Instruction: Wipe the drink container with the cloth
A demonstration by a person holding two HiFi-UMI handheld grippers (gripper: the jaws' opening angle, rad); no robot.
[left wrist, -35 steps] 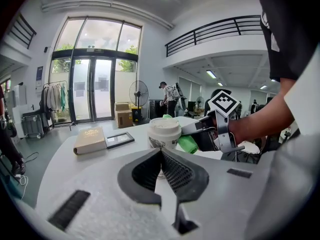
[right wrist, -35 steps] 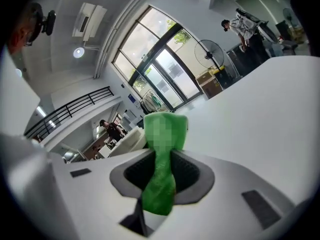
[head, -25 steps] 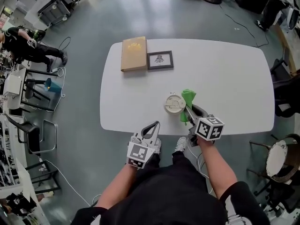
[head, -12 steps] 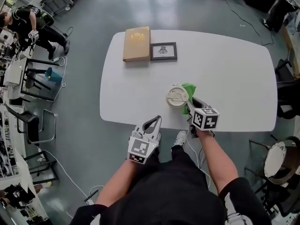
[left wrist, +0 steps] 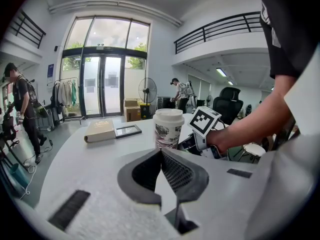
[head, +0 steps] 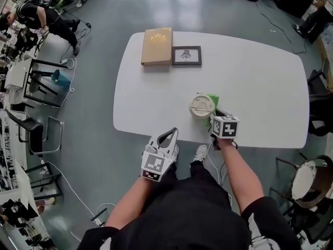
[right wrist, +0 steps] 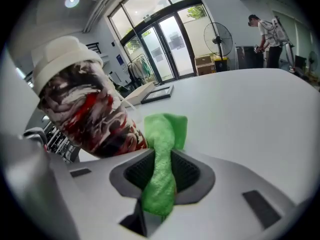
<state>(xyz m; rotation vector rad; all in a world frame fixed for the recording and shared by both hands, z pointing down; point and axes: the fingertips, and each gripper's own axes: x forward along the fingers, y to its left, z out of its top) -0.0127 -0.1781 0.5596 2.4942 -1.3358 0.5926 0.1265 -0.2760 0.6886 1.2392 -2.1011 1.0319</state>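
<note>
The lidded paper cup (head: pixel 201 107) stands upright on the white counter (head: pixel 260 87), near its front edge and a little right of centre, with bare surface on every side, so a cloth can get at its wall from any direction. The right gripper (right wrist: pixel 159 156) comes in low from the person's side. Its jaws are closed on a green cloth (right wrist: pixel 165 129), which they pinch in a bunched strip so that a free fold sticks out past the tips. That fold lies at the lower right of the cup's printed wall, right against it or just beside it; actual contact cannot be confirmed. Holding the cloth by its middle, with the loose end forward, looks meant to let soft fabric rather than hard jaws meet the cup.

The left gripper (left wrist: pixel 161 151) hangs off the counter's front edge, well apart from the cup, its jaws brought together at the tips with nothing between them. Nothing is steadying the cup — a light paper one could slide or tip under a sideways rub, so gentle strokes seem wise, or bracing it with the idle gripper.

A tan book (head: pixel 157 46) and a small picture frame (head: pixel 187 55) sit side by side at the counter's far edge, clear of the work.
</note>
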